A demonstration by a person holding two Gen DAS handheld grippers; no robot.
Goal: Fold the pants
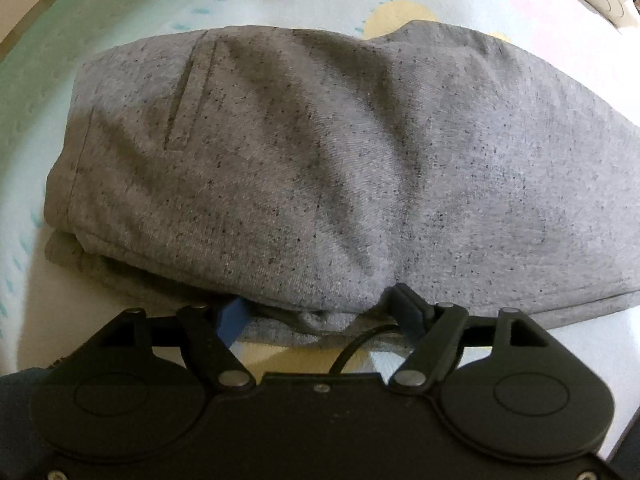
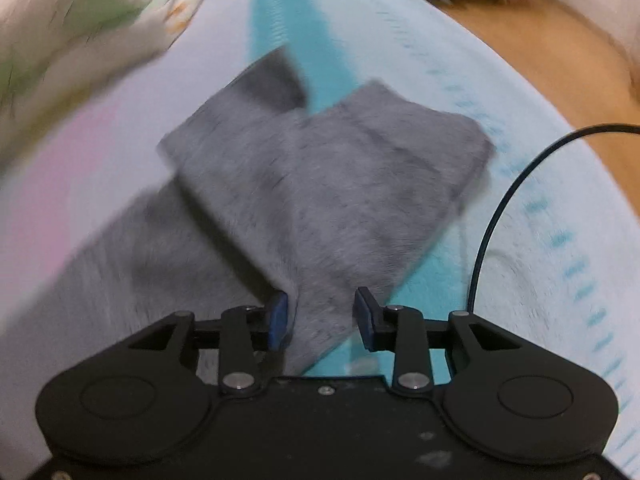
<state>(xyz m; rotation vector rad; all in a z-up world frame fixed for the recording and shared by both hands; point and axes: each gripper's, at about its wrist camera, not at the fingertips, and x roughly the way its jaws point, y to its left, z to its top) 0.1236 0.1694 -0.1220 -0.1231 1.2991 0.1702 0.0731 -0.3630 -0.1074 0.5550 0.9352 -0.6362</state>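
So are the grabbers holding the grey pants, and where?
Neither grips. The left gripper and right gripper stand open over the near edge of the grey pants.

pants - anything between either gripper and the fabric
Nothing visible does. The left gripper sits right at the near edge of the folded grey pants, jaws wide. The right gripper is open, with a fold of the pants between its fingers.
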